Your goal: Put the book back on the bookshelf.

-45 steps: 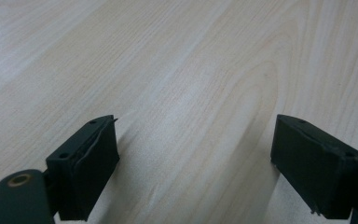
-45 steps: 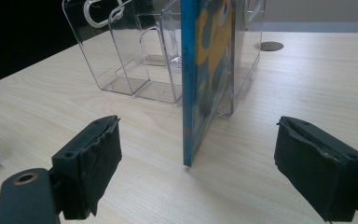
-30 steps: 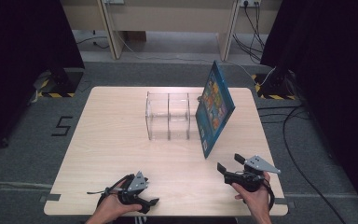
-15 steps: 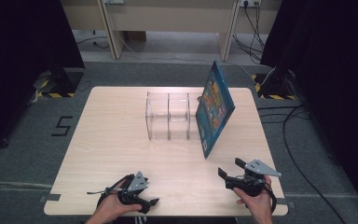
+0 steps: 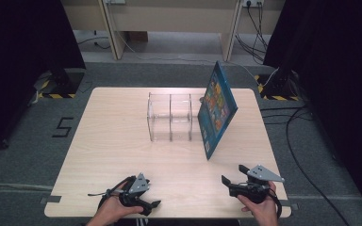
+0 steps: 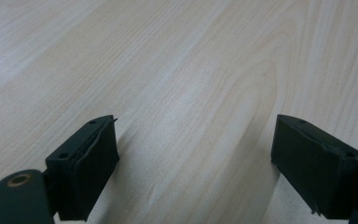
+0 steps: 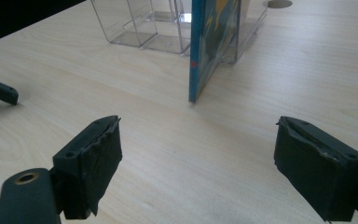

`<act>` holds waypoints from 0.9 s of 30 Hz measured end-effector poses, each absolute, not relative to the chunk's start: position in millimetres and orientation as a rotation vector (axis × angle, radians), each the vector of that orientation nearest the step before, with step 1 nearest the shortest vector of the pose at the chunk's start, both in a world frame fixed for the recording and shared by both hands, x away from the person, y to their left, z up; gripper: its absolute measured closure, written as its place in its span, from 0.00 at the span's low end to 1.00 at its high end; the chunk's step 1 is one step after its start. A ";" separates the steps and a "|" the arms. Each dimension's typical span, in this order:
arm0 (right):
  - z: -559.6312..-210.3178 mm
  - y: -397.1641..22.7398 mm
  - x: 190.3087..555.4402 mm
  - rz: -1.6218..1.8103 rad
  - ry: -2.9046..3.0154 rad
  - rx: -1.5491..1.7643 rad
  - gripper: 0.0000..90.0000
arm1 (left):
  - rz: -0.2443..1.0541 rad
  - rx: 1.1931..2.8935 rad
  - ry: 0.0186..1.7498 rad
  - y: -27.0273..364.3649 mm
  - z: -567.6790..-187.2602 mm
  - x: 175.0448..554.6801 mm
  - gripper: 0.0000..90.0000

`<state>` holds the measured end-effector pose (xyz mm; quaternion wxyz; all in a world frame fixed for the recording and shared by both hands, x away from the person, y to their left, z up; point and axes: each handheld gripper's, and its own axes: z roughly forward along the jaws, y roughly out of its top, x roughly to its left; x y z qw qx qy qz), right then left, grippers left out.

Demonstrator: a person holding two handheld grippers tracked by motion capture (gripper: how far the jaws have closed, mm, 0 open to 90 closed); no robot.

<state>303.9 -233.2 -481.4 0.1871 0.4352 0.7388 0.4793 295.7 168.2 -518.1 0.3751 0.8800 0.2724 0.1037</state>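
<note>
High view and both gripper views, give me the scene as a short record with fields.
table: light wood table
holder: clear plastic organizer with compartments, mid-table
book: blue picture book, on edge, tilted, leaning on the organizer's right end
left gripper: left gripper at near edge, jaws open, nothing between them
right gripper: right gripper at near edge, jaws open, pointing toward the book
contact: neither gripper touches the book

The book [image 5: 217, 110] leans against the clear organizer [image 5: 169, 117] and hides its right end. In the right gripper view the book's top runs off the frame. Its cover print is too small to read.
</note>
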 end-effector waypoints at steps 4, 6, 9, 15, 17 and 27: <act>-482.7 -232.9 300.7 1.331 2.098 1.212 0.18 | 0.263 2.252 0.693 168.4 -518.4 295.6 0.14; -483.1 -232.7 298.2 1.318 2.108 1.203 0.17 | 0.263 2.251 0.691 168.3 -518.6 295.5 0.14; -483.6 -232.9 296.5 1.318 2.113 1.206 0.17 | 0.262 2.250 0.686 168.1 -519.1 295.3 0.13; -485.3 -233.1 291.2 1.286 2.154 1.182 0.17 | 0.257 2.252 0.674 167.4 -520.1 294.8 0.09; -486.0 -233.4 289.5 1.277 2.165 1.172 0.17 | 0.257 2.253 0.670 167.1 -520.5 294.6 0.08; -490.0 -236.3 279.5 1.212 2.223 1.157 0.17 | 0.252 2.256 0.657 165.7 -521.8 293.7 0.03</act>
